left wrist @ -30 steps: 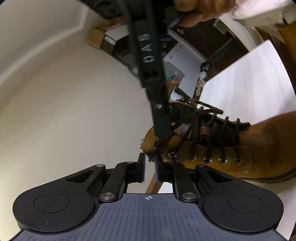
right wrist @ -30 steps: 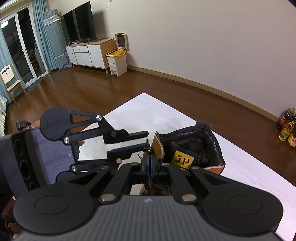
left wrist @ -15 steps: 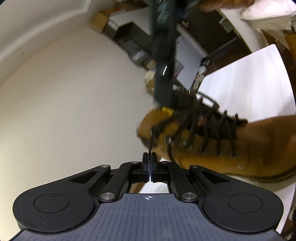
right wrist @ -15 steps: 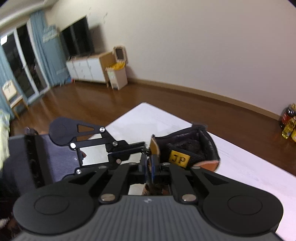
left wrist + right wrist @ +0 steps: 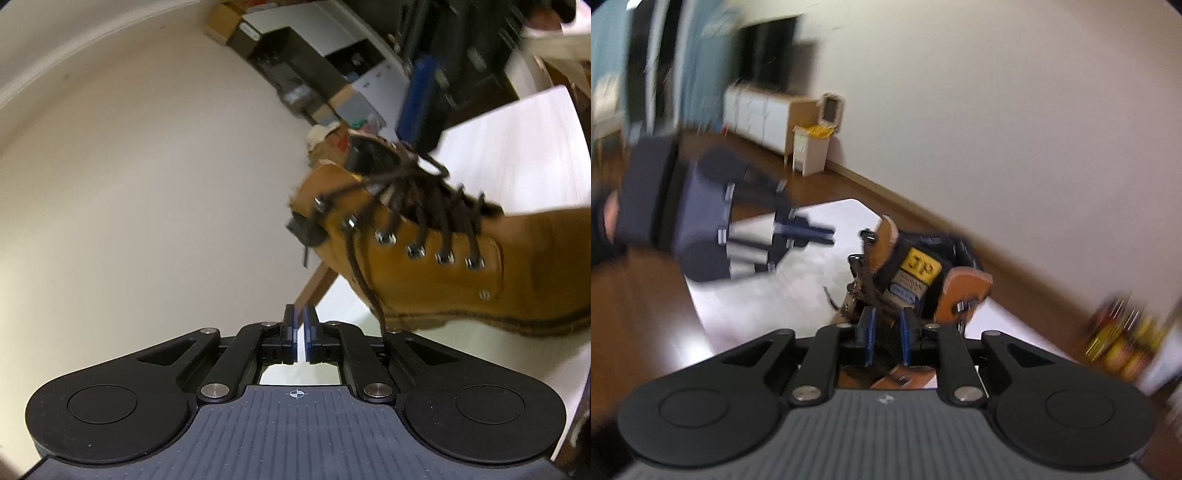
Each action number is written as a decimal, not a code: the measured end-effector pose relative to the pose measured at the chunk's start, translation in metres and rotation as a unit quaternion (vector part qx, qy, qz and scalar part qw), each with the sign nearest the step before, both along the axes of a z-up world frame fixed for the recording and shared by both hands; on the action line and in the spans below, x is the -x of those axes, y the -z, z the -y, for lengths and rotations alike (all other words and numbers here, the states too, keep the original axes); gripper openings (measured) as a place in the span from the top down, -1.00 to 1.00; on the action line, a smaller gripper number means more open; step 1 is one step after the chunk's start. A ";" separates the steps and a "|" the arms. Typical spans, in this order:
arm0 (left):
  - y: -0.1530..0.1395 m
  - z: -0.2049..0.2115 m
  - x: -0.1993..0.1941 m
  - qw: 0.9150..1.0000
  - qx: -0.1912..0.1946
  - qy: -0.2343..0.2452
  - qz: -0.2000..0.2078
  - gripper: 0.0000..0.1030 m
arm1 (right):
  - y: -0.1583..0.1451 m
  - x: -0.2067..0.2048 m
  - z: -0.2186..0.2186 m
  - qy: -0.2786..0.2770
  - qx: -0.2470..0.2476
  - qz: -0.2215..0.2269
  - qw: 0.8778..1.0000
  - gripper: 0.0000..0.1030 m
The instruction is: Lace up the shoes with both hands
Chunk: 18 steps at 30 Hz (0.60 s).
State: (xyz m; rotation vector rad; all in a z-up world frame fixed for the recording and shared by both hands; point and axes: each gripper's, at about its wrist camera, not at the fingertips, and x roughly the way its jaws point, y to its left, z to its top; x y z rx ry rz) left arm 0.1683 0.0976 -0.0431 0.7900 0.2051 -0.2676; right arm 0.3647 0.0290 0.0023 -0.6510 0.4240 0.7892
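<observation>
Table [image 5: 517, 155] of white board as the base, with tan work boot [image 5: 424, 280] resting on it close to the edge, collar end toward the left gripper [image 5: 300, 325]. Left gripper just beside that collar end, apart from the leather, jaws opening with only a narrow gap and nothing between them. Right gripper [image 5: 886, 332] low over the front of the boot, pointing at the tongue with yellow label [image 5: 919, 267], jaws opening too, dark laces lying in the gap but not seen pinched; hard to tell more through the blur. Loose lace end [image 5: 364, 280] hanging from the upper eyelets down the side of the boot toward the sole. Judged as the step in hand: taking hold of this loose end for the next crossing. Better to widen the left jaws fully before approaching, then close on the lace near its tip, not in the middle, for easy threading. Hold the right gripper steady at the boot to prevent sliding toward the table edge. Pull gently, to avoid loosening the crossings already made at the metal eyelets [image 5: 384, 238].
</observation>
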 end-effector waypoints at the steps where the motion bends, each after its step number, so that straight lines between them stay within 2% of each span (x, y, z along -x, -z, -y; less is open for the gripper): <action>1: -0.005 0.000 0.000 1.000 0.010 0.005 -0.001 0.79 | 0.002 0.002 -0.004 -0.006 0.015 0.015 1.000 0.70; 4: -0.007 0.002 0.001 1.000 0.014 0.015 0.001 0.76 | 0.015 0.006 -0.017 -0.020 0.057 0.056 0.997 0.70; 9: -0.007 0.012 0.005 0.999 -0.003 0.045 -0.001 0.75 | 0.025 0.010 -0.027 -0.029 0.092 0.100 0.990 0.71; 11: -0.005 0.018 0.004 0.999 -0.010 0.051 -0.001 0.75 | 0.029 0.011 -0.030 -0.032 0.108 0.118 0.987 0.87; 15: -0.004 0.028 -0.004 0.997 -0.028 0.067 0.003 0.74 | 0.025 0.013 -0.026 -0.034 0.103 0.126 0.986 0.90; 18: -0.008 0.028 -0.008 0.996 -0.030 0.079 -0.002 0.65 | 0.018 0.014 -0.027 -0.036 0.100 0.136 0.985 0.91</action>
